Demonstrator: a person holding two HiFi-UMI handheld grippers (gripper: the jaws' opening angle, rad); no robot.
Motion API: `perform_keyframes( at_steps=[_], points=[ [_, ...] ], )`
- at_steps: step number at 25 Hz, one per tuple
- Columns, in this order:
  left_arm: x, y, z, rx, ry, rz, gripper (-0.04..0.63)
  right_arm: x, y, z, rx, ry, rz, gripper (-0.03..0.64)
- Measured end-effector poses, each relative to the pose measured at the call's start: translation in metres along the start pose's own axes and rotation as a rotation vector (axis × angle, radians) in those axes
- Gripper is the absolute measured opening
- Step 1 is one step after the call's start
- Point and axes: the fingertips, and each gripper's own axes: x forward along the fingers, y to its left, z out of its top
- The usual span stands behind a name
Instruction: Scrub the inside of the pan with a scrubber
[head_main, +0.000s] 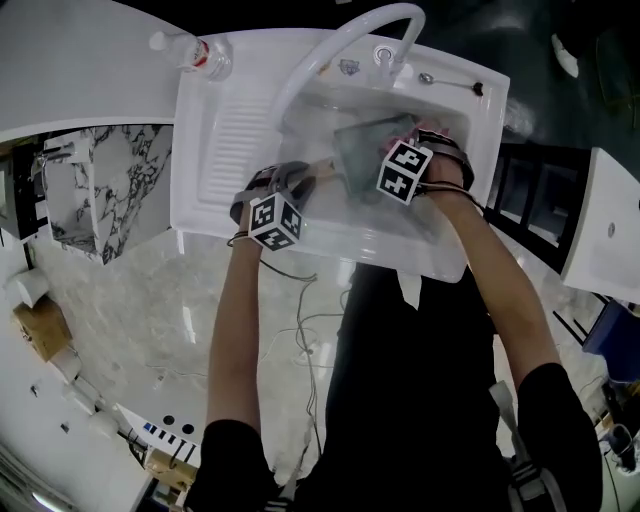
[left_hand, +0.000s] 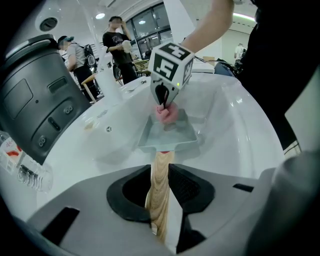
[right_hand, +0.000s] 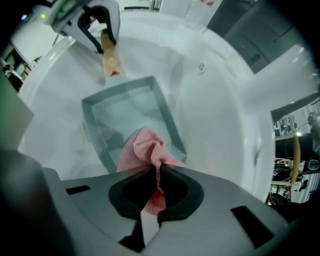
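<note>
Pan: inside sink; we clamp its wooden handle in left gripper.
Scrubber: pinched in right gripper, low in sink, touching pan.
Progress: we judge scrubbing under way, unfinished.

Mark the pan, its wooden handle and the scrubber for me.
pan (right_hand: 127, 110), right gripper view, bare floor.
wooden handle (left_hand: 161, 175), left gripper view, shaft between jaws.
scrubber (right_hand: 147, 145), right gripper view, bunched pink mesh.

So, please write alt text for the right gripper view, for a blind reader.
The right gripper, shut on a pink mesh scrubber, reaches into a square grey pan lying in a white sink. Beyond, the left gripper holds the pan's wooden handle.
</note>
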Motion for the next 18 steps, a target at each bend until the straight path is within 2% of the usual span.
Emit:
perform_keyframes(
  at_steps=[4,8,12,15,18],
  points=[
    [-0.004,0.000,0.000,-0.054,0.010,0.022,0.123,-0.062,-0.018,0.002,0.026,-0.201,-0.115,0.037],
    [-0.007,0.004,-0.001,-0.115,0.028,0.065,0.132,-0.112,-0.024,-0.006,0.023,-0.337,-0.205,0.038],
    [-0.015,0.013,0.006,-0.178,0.015,0.166,0.138,-0.152,-0.026,-0.015,0.057,-0.464,-0.240,0.038],
    [-0.034,0.012,0.030,-0.226,-0.021,0.252,0.138,-0.184,-0.029,-0.033,0.076,-0.540,-0.261,0.038],
    [-0.060,0.007,0.055,-0.307,-0.079,0.337,0.137,-0.206,-0.027,-0.048,0.100,-0.618,-0.269,0.038]
  ],
)
